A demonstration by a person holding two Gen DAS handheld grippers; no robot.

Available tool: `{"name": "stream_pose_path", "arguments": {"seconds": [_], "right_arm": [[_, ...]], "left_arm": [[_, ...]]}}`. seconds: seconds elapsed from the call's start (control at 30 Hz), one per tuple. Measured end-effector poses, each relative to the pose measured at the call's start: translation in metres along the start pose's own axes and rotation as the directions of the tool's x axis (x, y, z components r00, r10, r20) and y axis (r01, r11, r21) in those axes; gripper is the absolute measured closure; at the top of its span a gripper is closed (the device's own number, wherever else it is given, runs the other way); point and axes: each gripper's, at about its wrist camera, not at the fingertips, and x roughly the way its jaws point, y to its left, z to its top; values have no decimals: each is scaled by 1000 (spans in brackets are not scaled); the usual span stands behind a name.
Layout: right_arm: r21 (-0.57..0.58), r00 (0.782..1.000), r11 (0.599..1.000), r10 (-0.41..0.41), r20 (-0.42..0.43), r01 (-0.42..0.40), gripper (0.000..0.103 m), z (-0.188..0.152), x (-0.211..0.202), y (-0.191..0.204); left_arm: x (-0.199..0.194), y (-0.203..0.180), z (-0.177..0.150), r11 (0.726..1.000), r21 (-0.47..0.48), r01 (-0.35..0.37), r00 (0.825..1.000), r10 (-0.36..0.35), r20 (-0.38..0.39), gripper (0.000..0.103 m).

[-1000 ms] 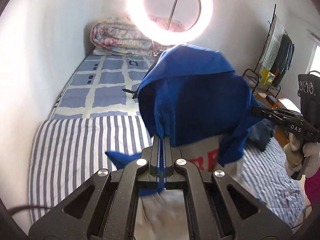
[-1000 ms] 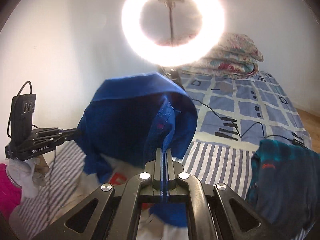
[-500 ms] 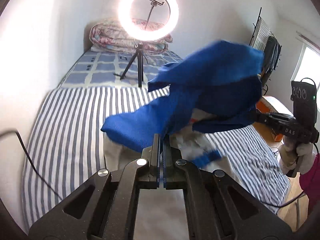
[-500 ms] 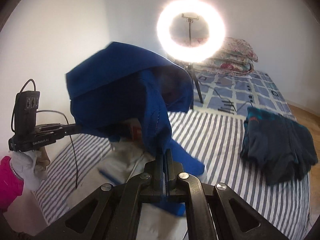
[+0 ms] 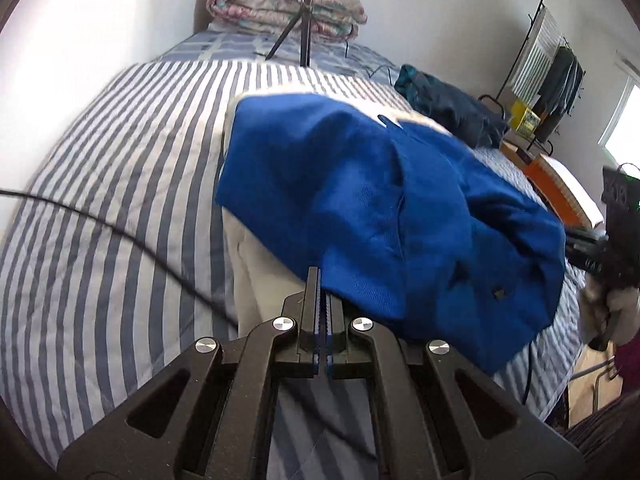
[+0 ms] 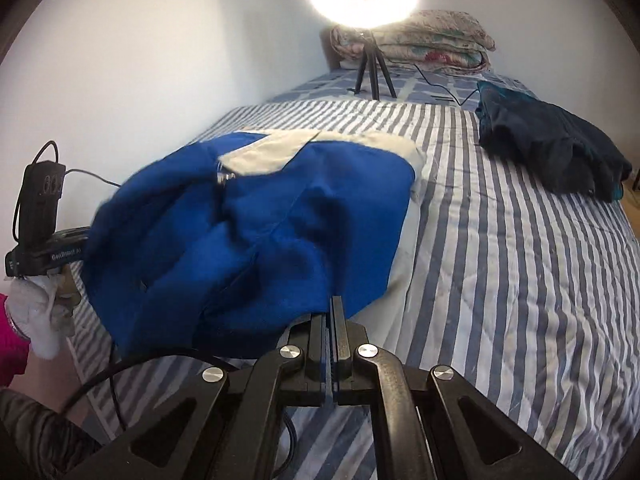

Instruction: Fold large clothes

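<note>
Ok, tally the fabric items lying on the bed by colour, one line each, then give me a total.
Blue and cream: 1, the large blue and cream garment, pinched by the left gripper and the right gripper.
Dark teal: 1, the crumpled dark teal garment.
Floral pink: 1, the folded floral quilt at the bed's head.
Total: 3

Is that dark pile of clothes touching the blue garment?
Apart. The right wrist view shows bare striped bedding between the dark pile and the blue garment.

Matt blue cloth garment [image 5: 360,200], striped quilted cloth bedspread [image 5: 120,200], matt black gripper [image 5: 318,304]
</note>
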Motion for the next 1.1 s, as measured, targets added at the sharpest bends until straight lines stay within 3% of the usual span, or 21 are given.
{"name": "stream_pose_path", "arguments": {"seconds": [0.1,0.23,0.5,0.63,0.8,1.1], "right_arm": [[-31,999,999,-32,-3,32,103,4,-5,3],[-68,997,994,-81,20,82,89,4,-29,12],[-80,979,988,-118,169,133,76,20,-133,24],[-106,951,979,-142,274,176,46,31,-196,36],[-136,909,962,-169,382,236,40,49,-276,52],[-175,828,923,-208,522,342,35,83,-373,69]], "left_arm": [[-10,3,-4,1000,-18,10,1000,-10,-4,103],[-34,9,-3,1000,-17,-5,1000,5,18,103],[-136,-2,19,1000,-4,19,987,-18,160,103],[-199,-15,39,999,11,34,969,-35,243,103],[-274,-29,62,999,34,35,939,-45,340,103],[-388,-51,90,997,69,16,886,-46,461,103]]}}
